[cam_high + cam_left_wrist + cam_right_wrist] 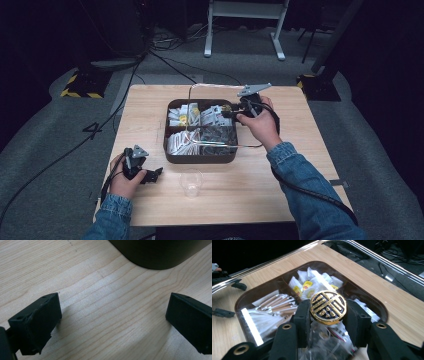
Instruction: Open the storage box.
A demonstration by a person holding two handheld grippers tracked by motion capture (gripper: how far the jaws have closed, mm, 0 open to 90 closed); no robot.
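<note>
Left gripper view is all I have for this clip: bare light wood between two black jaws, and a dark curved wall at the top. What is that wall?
Observer: It is a near corner of a dark brown four-compartment tray that holds paper sachets.
Operator: And the other hand?
Observer: The right tool is shut on a round gold-and-black knob on the tray's clear lid. The lid's outline sits offset from the tray's rim, so it looks lifted.
Operator: Anything near the left tool?
Observer: A clear plastic cup stands on the table to the right of the open left tool, apart from it.
</note>
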